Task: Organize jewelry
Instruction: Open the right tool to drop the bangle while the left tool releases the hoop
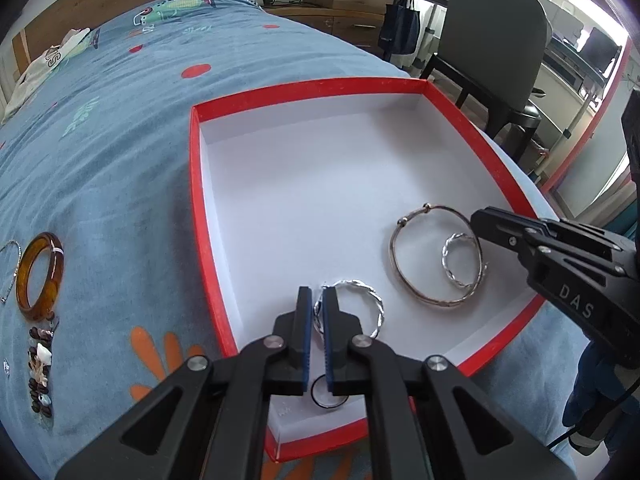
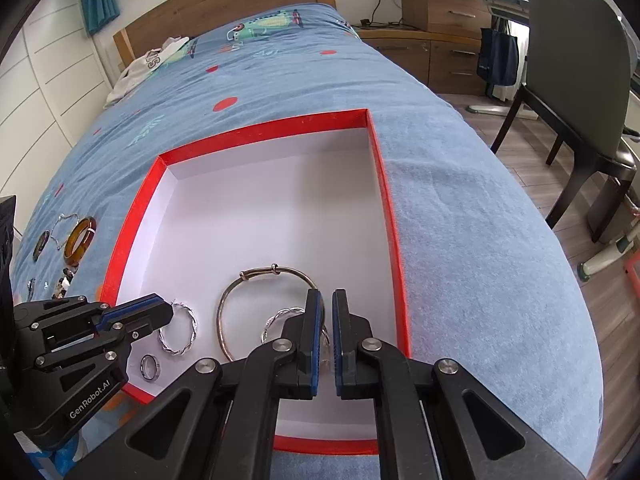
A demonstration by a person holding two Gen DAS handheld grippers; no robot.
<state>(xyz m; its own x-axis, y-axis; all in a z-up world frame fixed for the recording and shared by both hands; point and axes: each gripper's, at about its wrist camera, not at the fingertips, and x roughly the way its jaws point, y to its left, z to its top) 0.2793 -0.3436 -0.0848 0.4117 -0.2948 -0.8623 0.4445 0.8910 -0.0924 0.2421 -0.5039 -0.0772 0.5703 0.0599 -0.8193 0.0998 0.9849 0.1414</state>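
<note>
A red box (image 1: 196,200) with a white inside lies on the blue bedspread. On its floor are a twisted silver bangle (image 1: 376,304), a large thin metal bangle (image 1: 400,272) with a smaller twisted silver hoop (image 1: 446,256) inside it, and a dark ring (image 1: 320,400). My left gripper (image 1: 317,292) stands narrowly open, the twisted bangle's left rim in the gap. My right gripper (image 2: 326,294) is narrowly open too, straddling the right rim of the thin bangle (image 2: 222,312) where the small hoop (image 2: 276,318) overlaps it. Neither piece looks lifted.
To the left of the box on the bedspread lie an amber bangle (image 1: 58,276), a thin chain (image 1: 10,272) and a string of dark beads and shells (image 1: 40,368). A white garment (image 1: 48,60) lies near the headboard. A grey chair (image 2: 580,80) stands past the bed's right edge.
</note>
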